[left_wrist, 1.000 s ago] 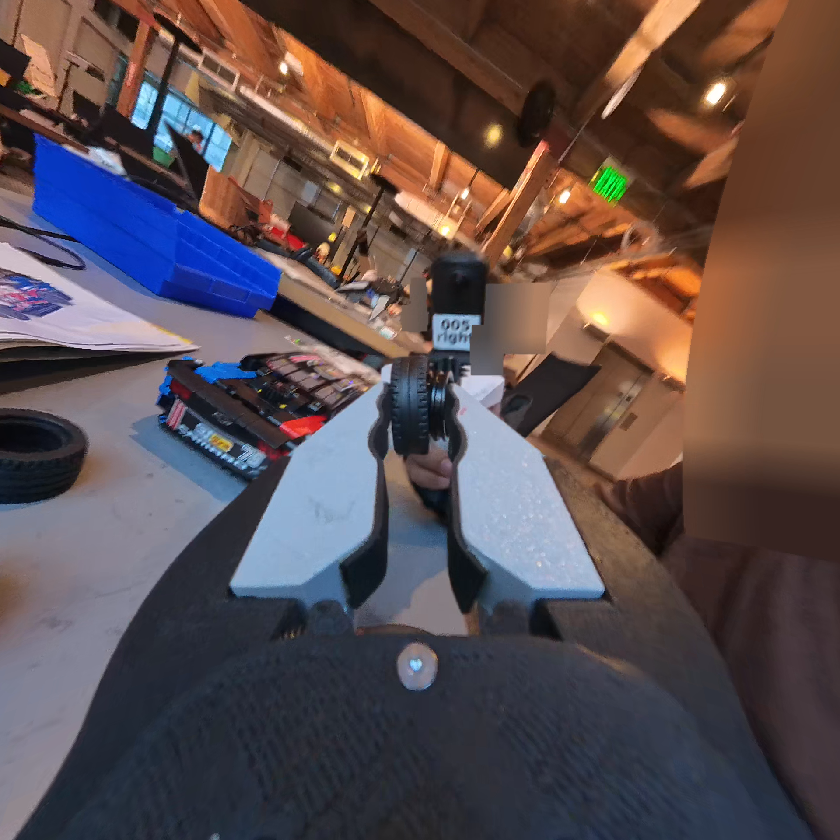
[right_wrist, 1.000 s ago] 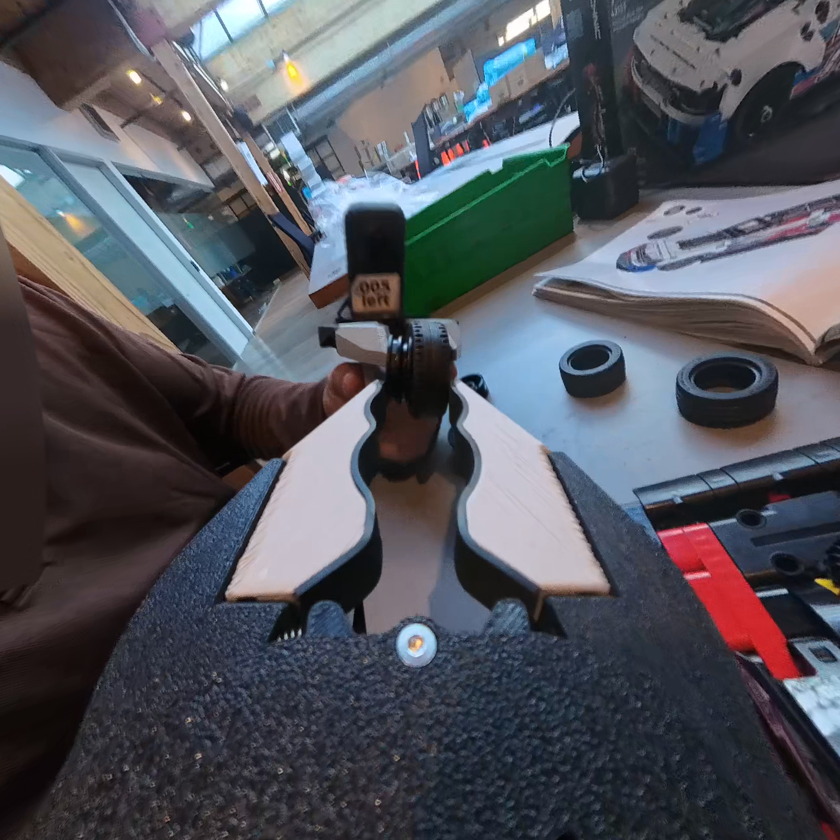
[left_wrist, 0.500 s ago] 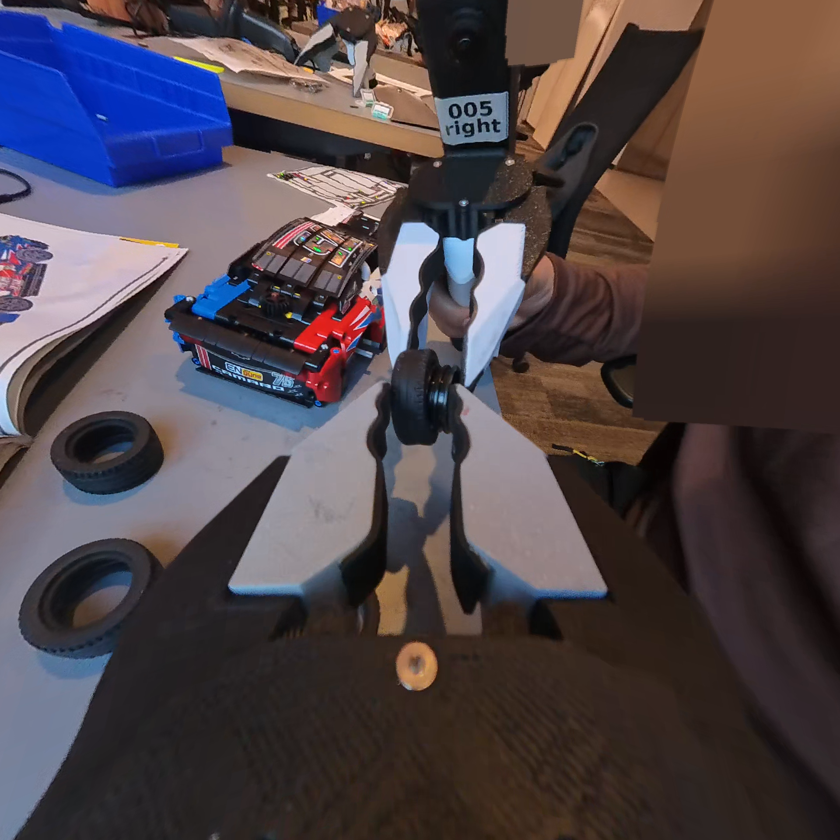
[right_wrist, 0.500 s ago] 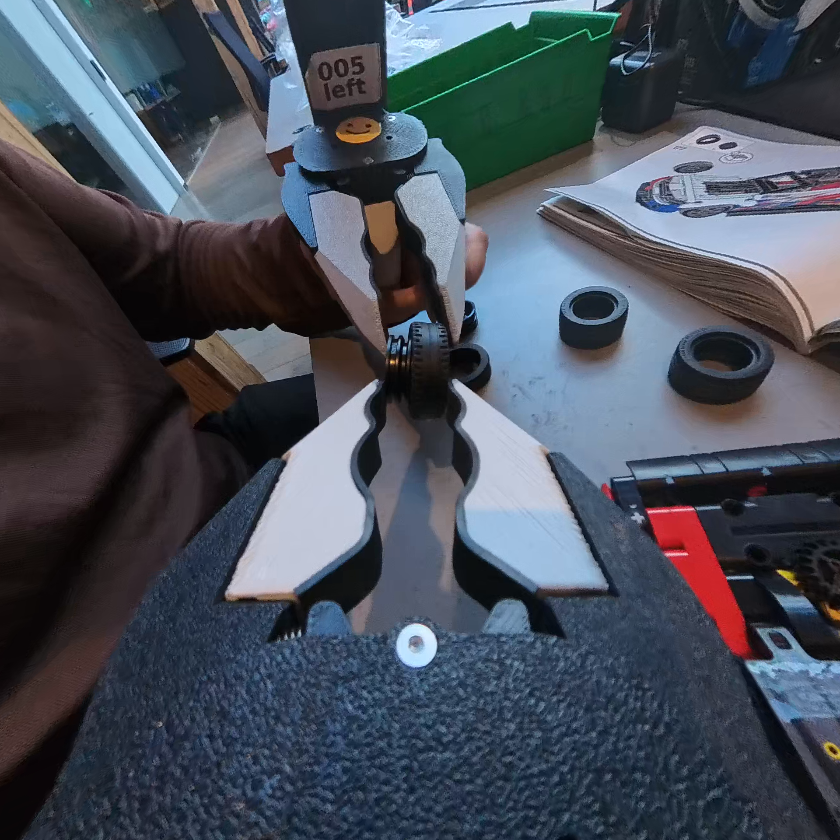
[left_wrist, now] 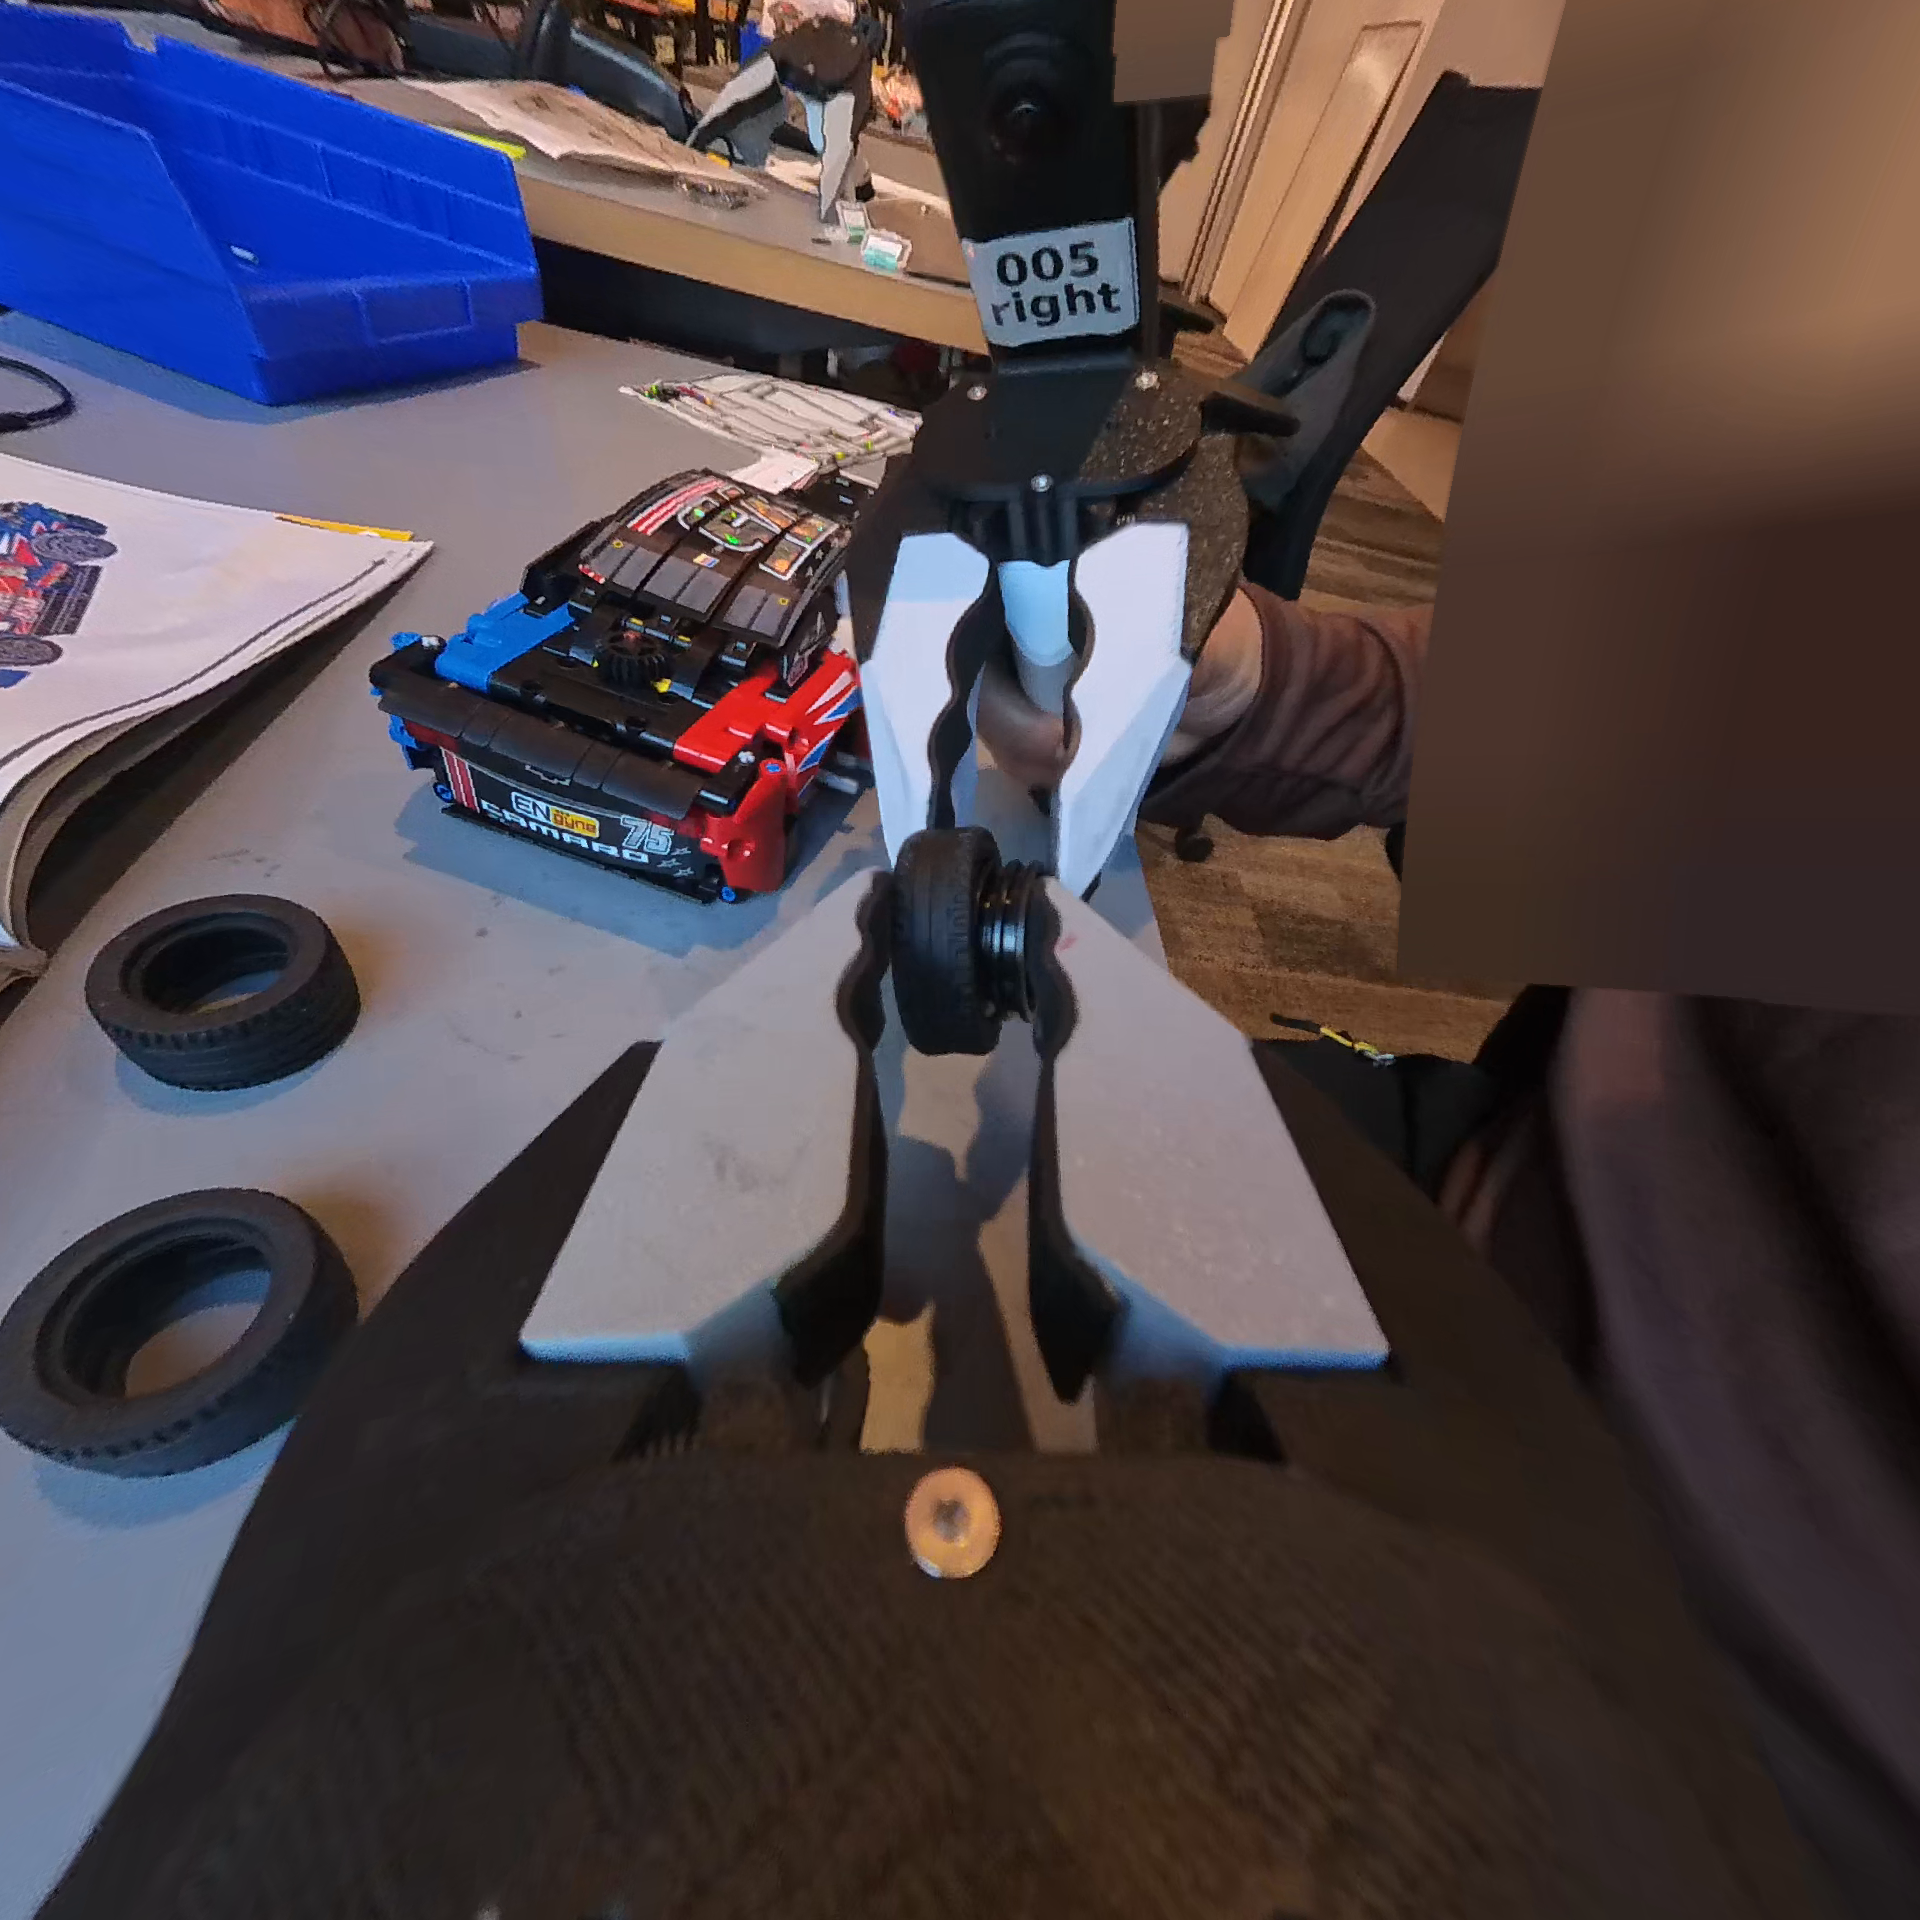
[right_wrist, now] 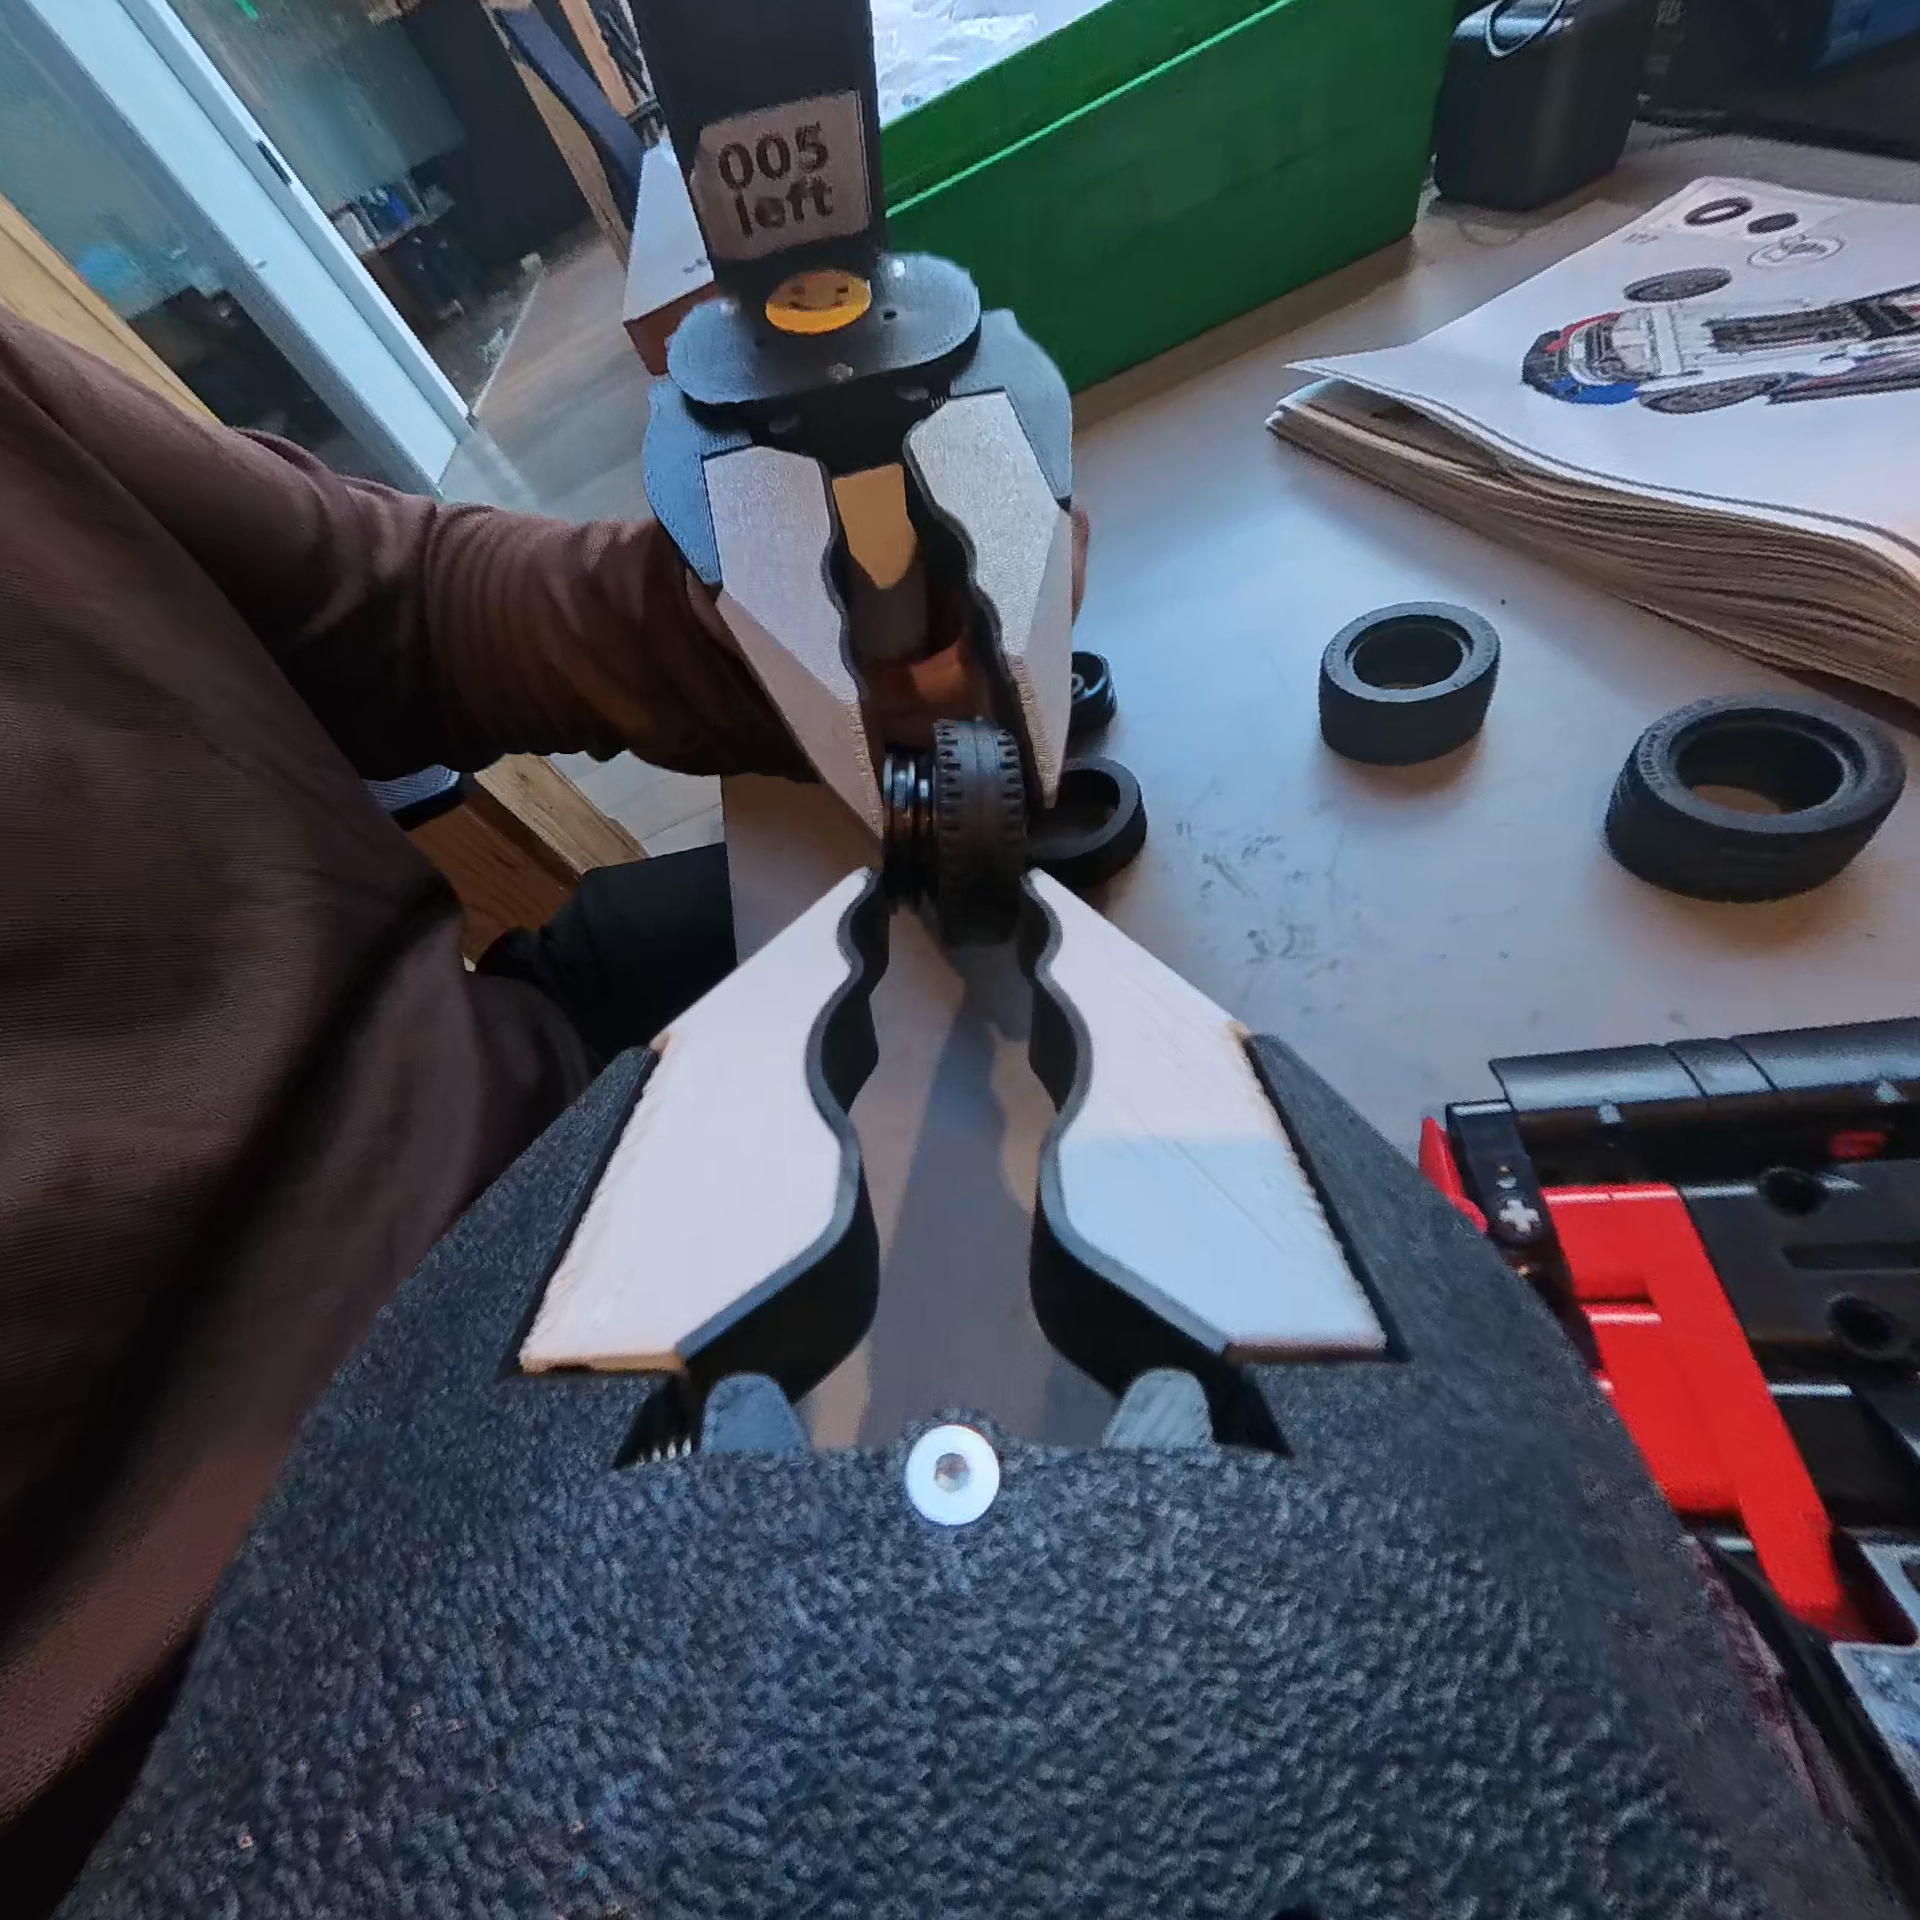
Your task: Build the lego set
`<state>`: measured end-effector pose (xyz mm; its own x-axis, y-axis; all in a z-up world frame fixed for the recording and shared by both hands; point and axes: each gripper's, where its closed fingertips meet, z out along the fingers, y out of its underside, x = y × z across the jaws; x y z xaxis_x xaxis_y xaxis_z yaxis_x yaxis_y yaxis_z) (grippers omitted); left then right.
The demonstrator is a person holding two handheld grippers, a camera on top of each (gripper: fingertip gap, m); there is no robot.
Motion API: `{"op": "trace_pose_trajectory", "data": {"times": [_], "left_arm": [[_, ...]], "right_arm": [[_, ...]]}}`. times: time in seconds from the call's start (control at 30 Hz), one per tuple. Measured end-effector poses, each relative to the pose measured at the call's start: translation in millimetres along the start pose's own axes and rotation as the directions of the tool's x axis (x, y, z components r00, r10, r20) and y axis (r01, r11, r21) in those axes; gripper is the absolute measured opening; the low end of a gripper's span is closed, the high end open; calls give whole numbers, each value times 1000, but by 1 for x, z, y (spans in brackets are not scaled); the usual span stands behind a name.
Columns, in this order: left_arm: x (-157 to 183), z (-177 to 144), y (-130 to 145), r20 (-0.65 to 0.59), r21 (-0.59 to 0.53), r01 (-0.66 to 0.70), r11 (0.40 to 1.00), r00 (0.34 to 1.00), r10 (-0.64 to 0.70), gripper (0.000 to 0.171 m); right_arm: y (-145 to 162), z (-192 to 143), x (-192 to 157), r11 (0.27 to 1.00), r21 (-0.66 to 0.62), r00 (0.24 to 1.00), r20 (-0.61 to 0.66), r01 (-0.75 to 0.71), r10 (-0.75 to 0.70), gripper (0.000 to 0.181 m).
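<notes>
A small black wheel [left_wrist: 951, 956], a tire partly over a black rim, is held above the table's front edge between both grippers, which meet tip to tip. My left gripper [left_wrist: 956, 935] is shut on it from below in the left wrist view. My right gripper [right_wrist: 951, 894] grips the same wheel [right_wrist: 961, 821] from the opposite side. The rim sticks out of the tire towards the person. The partly built red, blue and black lego car [left_wrist: 623, 707] sits on the grey table [left_wrist: 499, 997], and its edge also shows in the right wrist view [right_wrist: 1714, 1195].
Two loose black tires [left_wrist: 223, 987] [left_wrist: 166, 1330] lie left of the car. Smaller black wheel parts [right_wrist: 1091, 821] lie just behind the grippers. An open instruction booklet [right_wrist: 1662, 343], a blue bin [left_wrist: 239, 229], a green bin [right_wrist: 1143, 156] and a sticker sheet [left_wrist: 769, 416] surround the work area. Less than 4 cm separates the two grippers' tips.
Both grippers have tipped down from facing the room to facing the table, keeping hold of the wheel. In the last half second they barely moved.
</notes>
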<state>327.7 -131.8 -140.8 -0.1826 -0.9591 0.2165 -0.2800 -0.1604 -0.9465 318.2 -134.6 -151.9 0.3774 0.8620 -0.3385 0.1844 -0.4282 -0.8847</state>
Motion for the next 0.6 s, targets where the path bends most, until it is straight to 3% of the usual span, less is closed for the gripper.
{"op": "trace_pose_trajectory", "data": {"times": [0.2,0.4,0.53,0.6], "left_arm": [[-9,-4,-3,49,95,105,990,993,-110,20],[-18,-7,-18,26,274,234,933,968,-250,19],[-30,-5,-24,113,338,218,915,956,-270,16],[-31,-5,-25,134,344,211,915,953,-270,16]], "right_arm": [[-9,1,7,998,66,997,-76,17,-12,19],[-24,-6,18,981,61,944,-289,186,-161,16],[-30,-11,29,965,0,880,-411,262,-239,15],[-31,-12,28,970,23,888,-407,244,-214,15]]}}
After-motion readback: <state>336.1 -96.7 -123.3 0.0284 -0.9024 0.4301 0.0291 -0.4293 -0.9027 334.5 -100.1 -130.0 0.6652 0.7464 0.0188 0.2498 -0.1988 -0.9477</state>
